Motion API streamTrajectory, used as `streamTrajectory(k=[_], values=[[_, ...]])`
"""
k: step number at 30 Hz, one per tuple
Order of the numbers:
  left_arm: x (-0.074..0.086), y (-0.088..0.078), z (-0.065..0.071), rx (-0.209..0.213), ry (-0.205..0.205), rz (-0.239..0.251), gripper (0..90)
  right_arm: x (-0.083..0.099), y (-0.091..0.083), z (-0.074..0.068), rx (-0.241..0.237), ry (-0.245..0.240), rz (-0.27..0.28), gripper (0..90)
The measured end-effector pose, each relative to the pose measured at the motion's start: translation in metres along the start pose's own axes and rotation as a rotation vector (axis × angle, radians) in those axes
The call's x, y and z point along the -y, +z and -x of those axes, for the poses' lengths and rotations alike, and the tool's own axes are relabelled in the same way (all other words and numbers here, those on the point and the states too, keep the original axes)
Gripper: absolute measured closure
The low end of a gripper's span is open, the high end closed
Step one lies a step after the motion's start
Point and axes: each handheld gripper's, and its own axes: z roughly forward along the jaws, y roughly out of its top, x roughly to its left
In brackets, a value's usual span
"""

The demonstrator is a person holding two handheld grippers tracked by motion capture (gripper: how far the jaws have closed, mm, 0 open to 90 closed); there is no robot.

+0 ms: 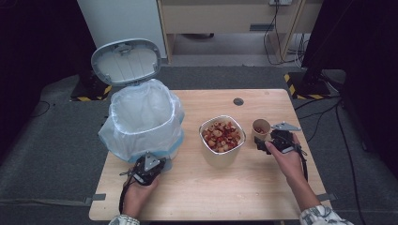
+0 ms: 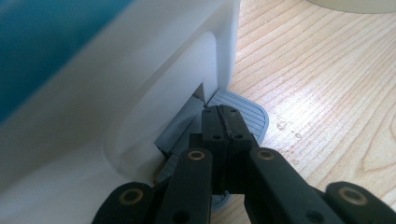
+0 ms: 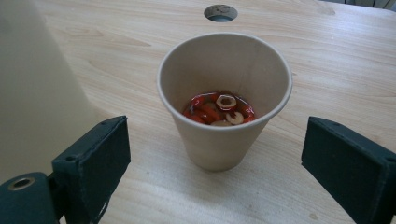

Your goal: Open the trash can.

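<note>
A white pedal bin lined with a clear bag stands on the table's left, its lid raised. My left gripper is shut, and its closed tips rest on top of the bin's grey foot pedal. A small paper cup stands at the right, with red and pale ring slices in liquid at its bottom. My right gripper is open just in front of the cup, one jaw on each side and neither touching it.
A pale square bowl heaped with the same red and pale slices sits mid-table, close to the cup's left. A round cable hole lies near the far edge. Bare wood stretches along the near edge between my hands.
</note>
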Motion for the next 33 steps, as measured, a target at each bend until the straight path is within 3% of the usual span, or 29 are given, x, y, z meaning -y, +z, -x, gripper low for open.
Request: streamTrajectory(k=[9,24,33], values=[[0.0,0.0,-0.001,0.003,-0.002,0.001,88.8,0.002,0.017,0.002,0.013,0.039,0.021,8.7],[0.0,0.0,0.0,0.003,-0.005,0.003,88.8,0.002,0.03,0.0,0.02,0.089,0.059,8.8],[0.001,0.0,0.0,0.002,-0.006,0.004,88.8,0.0,0.037,-0.005,0.057,0.107,0.091,8.8]])
